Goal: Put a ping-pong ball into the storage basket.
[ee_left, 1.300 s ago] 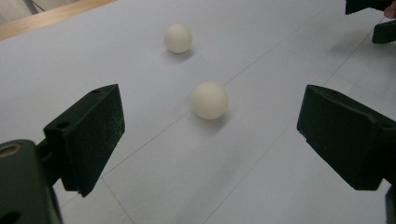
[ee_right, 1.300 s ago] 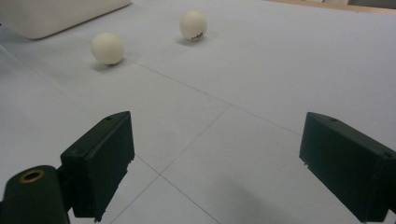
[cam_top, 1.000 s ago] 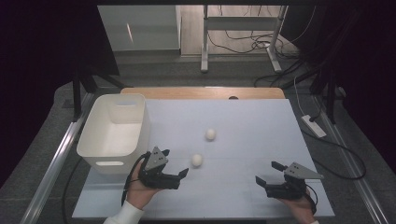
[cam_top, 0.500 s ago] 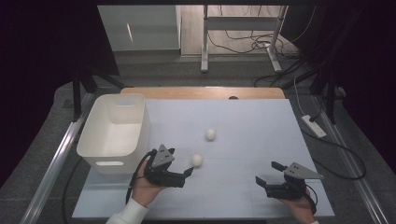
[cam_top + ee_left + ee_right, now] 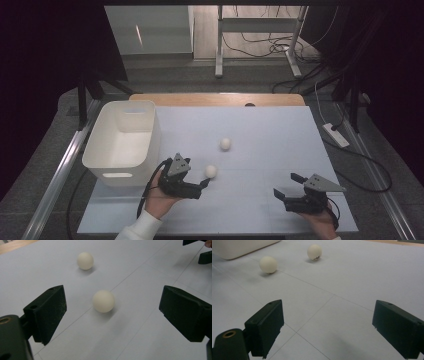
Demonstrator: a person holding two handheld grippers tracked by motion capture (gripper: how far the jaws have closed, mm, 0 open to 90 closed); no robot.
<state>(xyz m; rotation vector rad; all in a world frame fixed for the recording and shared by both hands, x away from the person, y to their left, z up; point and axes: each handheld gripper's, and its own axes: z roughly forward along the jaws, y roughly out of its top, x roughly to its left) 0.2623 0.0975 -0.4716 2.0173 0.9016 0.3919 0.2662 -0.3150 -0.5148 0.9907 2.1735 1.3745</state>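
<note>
Left claw (image 5: 110, 312) spread wide, jaws flanking but not touching small round cream-white ball (image 5: 103, 301), which rests on pale blue desk (image 5: 260, 150) near white plastic bin (image 5: 122, 140). Ball is a sphere: no long axis, no heading. Second cream-white ball (image 5: 85, 260) lies beyond. Right claw (image 5: 327, 325) also spread, empty, well apart.

Two hand-held grippers, both black; the left gripper (image 5: 204, 183) carries a grey three-cornered plate on top and trails a black cable looping beside the hand (image 5: 161, 199); a white sleeve cuff (image 5: 138, 229) covers that wrist; the right gripper (image 5: 288, 186) bears a similar grey plate; up close, each jaw is a blocky matt-black pad with small round holes, lightly scuffed.
</note>
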